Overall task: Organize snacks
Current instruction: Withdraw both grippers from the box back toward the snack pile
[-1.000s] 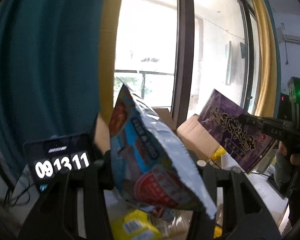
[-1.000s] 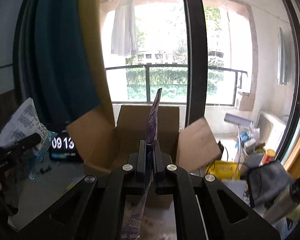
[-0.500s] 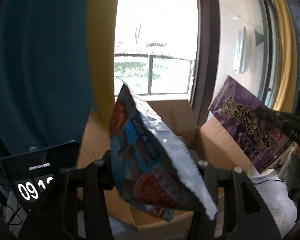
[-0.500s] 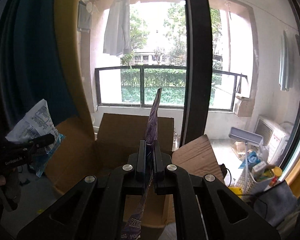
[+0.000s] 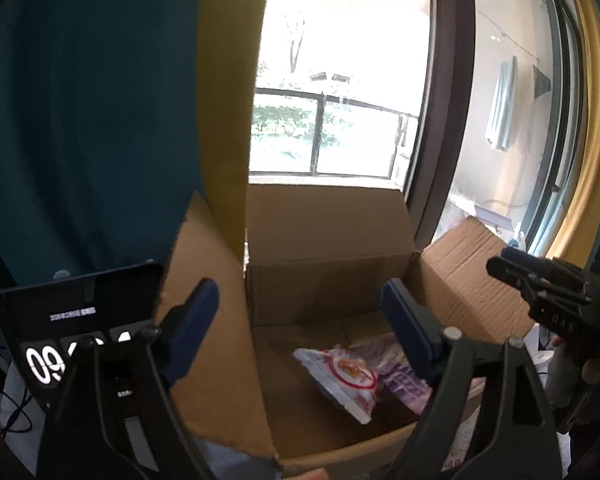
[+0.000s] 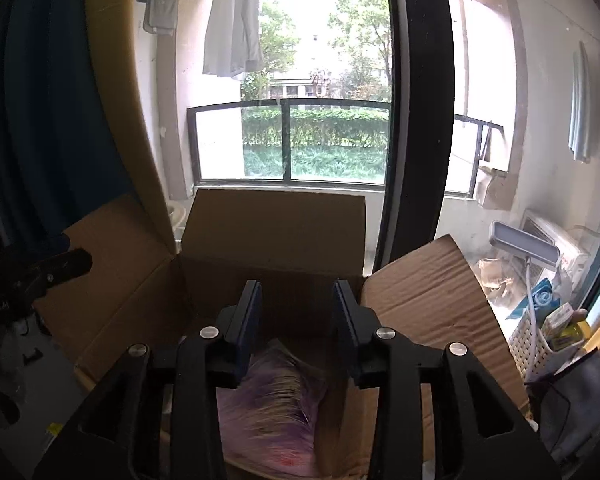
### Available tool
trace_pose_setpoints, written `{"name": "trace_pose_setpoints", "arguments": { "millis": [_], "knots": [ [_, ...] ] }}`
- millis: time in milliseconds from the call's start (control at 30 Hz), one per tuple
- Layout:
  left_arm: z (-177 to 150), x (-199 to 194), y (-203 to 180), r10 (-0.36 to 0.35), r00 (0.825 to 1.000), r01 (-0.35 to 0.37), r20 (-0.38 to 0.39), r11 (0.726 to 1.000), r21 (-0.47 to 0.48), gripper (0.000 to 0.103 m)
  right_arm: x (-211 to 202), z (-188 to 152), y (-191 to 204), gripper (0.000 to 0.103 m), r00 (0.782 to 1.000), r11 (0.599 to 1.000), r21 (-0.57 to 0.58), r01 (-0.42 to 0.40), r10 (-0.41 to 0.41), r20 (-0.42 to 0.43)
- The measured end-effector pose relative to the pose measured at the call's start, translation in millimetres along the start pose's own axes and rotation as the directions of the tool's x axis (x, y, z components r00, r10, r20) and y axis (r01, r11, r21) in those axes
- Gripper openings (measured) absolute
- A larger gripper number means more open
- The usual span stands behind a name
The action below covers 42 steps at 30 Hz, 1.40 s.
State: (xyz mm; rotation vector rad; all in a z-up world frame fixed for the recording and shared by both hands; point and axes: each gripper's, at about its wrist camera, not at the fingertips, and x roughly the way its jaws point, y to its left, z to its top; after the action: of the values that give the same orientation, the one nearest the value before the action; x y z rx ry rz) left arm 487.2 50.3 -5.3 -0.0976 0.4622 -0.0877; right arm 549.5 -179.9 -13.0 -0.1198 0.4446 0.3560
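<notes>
An open cardboard box (image 5: 328,248) (image 6: 272,232) stands before the window. On its floor lie a blue-and-white snack bag with a red ring (image 5: 342,376) and a purple snack bag (image 5: 400,372). My left gripper (image 5: 300,320) hangs over the box, its jaws opening wide with nothing between them. In the right wrist view the purple bag (image 6: 276,396) shows blurred inside the box, below my right gripper (image 6: 296,316), whose jaws are opening and clear of it. The right gripper (image 5: 536,284) also shows at the right edge of the left wrist view.
A dark screen with white digits (image 5: 60,340) stands left of the box, by a teal curtain (image 5: 80,120). The box flaps (image 6: 428,304) spread left and right. A white basket with packets (image 6: 540,336) sits at the right near the window frame (image 6: 416,100).
Both grippers have opened. The blue-and-white bag left the left gripper and the purple bag left the right one; both now lie in the box. Both hands moved closer to the box.
</notes>
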Motion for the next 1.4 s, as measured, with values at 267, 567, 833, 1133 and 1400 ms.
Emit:
{"name": "trace_pose_setpoints", "arguments": {
  "millis": [267, 567, 833, 1133, 1400],
  "knots": [
    [-8, -57, -9, -0.006, 0.997, 0.004, 0.072, 0.999, 0.035, 0.085, -41, -8, 12, 0.039, 1.0, 0.999, -0.024, -0.028, 0.028, -0.006],
    [-40, -114, -2, 0.015, 0.994, -0.021, 0.111, 0.998, 0.056, 0.085, -84, -22, 42, 0.04, 0.995, 0.995, -0.037, -0.097, 0.096, -0.029],
    [-89, -136, 34, 0.095, 0.992, -0.095, 0.08, 0.995, -0.007, 0.085, -91, -41, 81, 0.042, 0.987, 0.988, -0.047, -0.146, 0.142, -0.079],
    [-154, -129, 78, 0.193, 0.981, -0.194, -0.024, 0.977, -0.088, 0.085, -67, -74, 139, 0.056, 0.959, 0.974, -0.04, -0.221, 0.21, -0.189],
    [-192, -108, 99, 0.222, 0.966, -0.239, -0.131, 0.963, -0.125, 0.085, -37, -102, 180, 0.064, 0.908, 0.957, 0.007, -0.289, 0.277, -0.314]
  ]
}}
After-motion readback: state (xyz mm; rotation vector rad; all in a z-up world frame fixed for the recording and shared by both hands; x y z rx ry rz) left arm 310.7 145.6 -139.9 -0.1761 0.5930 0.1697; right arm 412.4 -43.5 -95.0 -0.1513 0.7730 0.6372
